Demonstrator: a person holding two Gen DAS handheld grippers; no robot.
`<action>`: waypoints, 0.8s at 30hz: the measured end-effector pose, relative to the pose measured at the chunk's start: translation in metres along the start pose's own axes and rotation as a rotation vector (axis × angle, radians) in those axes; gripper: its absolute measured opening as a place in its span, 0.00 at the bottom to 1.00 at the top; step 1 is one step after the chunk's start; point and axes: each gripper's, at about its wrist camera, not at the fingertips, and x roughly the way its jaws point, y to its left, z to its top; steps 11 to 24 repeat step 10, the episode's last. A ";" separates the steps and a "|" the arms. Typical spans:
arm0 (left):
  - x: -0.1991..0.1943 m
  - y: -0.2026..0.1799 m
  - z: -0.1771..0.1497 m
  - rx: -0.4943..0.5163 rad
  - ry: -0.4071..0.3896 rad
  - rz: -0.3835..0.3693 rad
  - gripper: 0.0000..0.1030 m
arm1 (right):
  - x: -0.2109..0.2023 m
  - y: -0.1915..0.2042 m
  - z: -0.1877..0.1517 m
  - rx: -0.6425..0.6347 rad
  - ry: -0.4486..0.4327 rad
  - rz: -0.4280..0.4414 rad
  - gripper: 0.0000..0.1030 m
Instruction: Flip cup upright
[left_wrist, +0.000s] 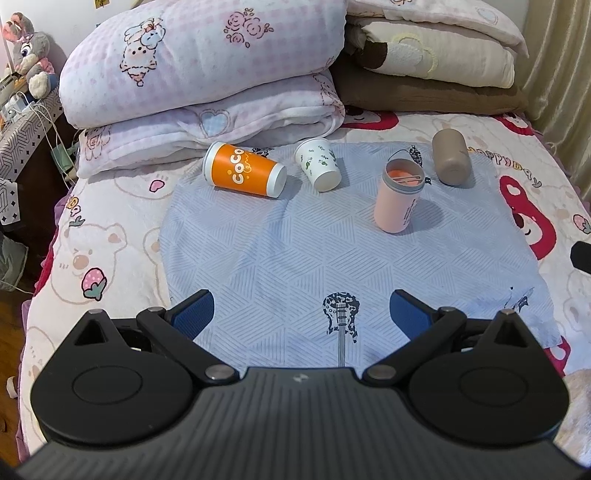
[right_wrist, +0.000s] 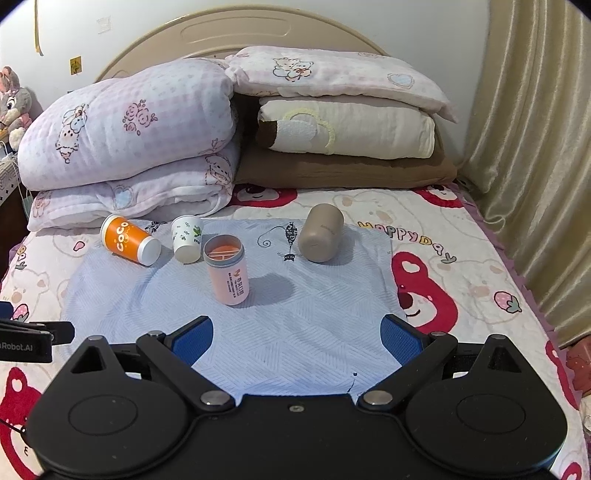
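We are hovering with both grippers, left gripper and right gripper, spread and empty; next, probably reaching toward twelve o'clock for the toppled tan cup.

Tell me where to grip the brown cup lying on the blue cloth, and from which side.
Grip the brown cup across the middle of its rounded body, coming down from above with the right gripper, which is open and nearer. It lies on its side on the blue cloth, closed end toward the camera, so the jaws should probably straddle its width, left and right flanks.
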 end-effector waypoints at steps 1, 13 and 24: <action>0.000 0.000 0.000 -0.001 0.001 -0.001 1.00 | 0.000 0.000 0.000 0.000 0.000 0.000 0.96; 0.001 0.003 -0.002 -0.005 0.006 -0.002 1.00 | 0.000 -0.001 0.000 0.000 0.000 -0.001 0.96; 0.001 0.003 -0.002 -0.005 0.006 -0.002 1.00 | 0.000 -0.001 0.000 0.000 0.000 -0.001 0.96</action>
